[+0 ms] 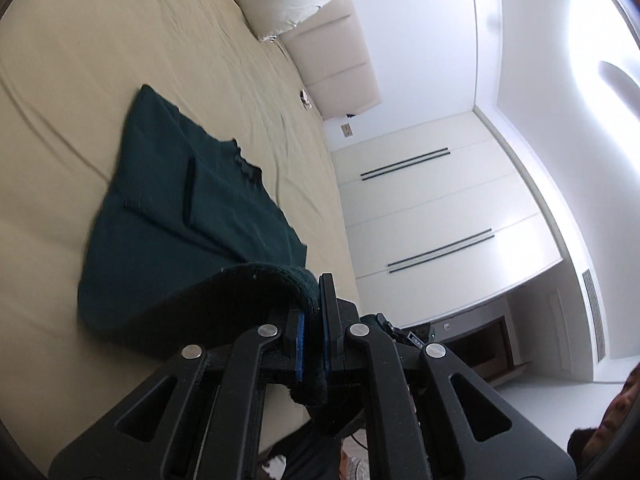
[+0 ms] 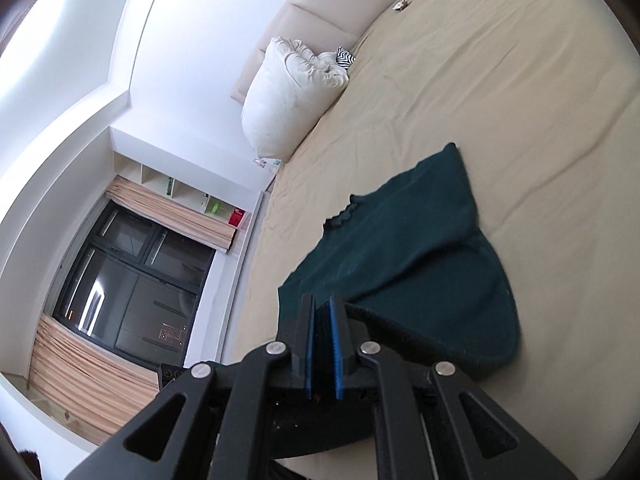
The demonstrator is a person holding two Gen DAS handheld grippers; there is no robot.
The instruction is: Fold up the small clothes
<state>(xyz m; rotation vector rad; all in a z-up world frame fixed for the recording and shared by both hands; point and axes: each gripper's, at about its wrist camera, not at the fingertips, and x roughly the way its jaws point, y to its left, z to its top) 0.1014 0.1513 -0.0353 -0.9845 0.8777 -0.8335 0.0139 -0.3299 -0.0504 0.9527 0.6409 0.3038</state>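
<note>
Broad bed (image 1: 80,60) under a creased beige sheet (image 2: 500,80), padded cream headboard (image 1: 340,52) along the far side. White wardrobe (image 1: 440,208) with long dark handles across the room in the left view; dark window (image 2: 132,276) with peach curtains (image 2: 84,384) in the right. Plump white pillow (image 2: 288,96) against the headboard, striped item (image 2: 343,57) tucked just behind it. Dark green garment (image 1: 168,216) spread flat mid-bed — near edge lifted off the sheet. Left gripper (image 1: 314,312) pinching one lifted corner between blue pads (image 1: 300,344), cloth curling over the fingers. Right gripper (image 2: 322,312) nearly pressed together, clamping the other corner — fabric sagging below.
</note>
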